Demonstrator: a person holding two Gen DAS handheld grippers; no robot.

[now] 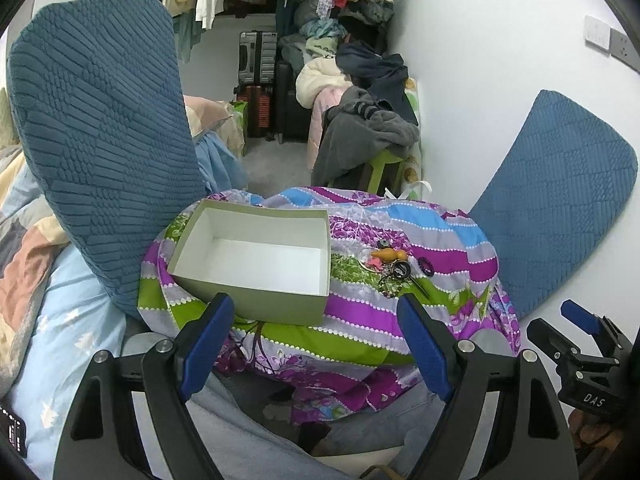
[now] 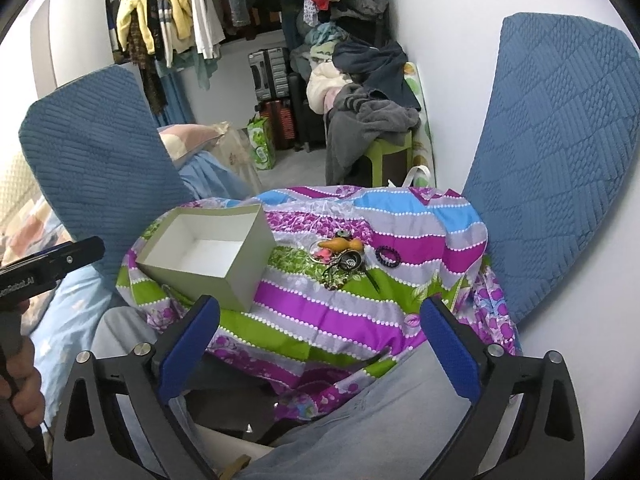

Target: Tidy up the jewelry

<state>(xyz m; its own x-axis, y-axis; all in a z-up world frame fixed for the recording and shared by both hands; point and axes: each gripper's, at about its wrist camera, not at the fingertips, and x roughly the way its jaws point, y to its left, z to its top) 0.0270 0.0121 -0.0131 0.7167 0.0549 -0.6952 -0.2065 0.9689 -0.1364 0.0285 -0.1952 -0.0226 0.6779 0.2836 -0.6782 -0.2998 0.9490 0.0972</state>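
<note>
An empty grey box with a white inside (image 1: 256,258) (image 2: 208,254) sits on a striped purple, green and blue cloth (image 1: 360,320) (image 2: 328,312). To its right lies a small heap of jewelry (image 1: 390,266) (image 2: 344,258), with an orange gourd-shaped piece on top and a dark bead bracelet (image 2: 389,257) beside it. My left gripper (image 1: 316,338) stands open just short of the box's front edge, nothing between its fingers. My right gripper (image 2: 320,338) is open over the cloth's near part, well short of the jewelry, holding nothing.
Two blue quilted cushions (image 1: 100,148) (image 2: 560,160) flank the cloth, left and right. The person's lap in grey-blue trousers (image 2: 360,420) lies under the grippers. Beyond are a clothes rail, suitcases (image 1: 258,60) and a green stool piled with garments (image 1: 372,136). A white wall stands at right.
</note>
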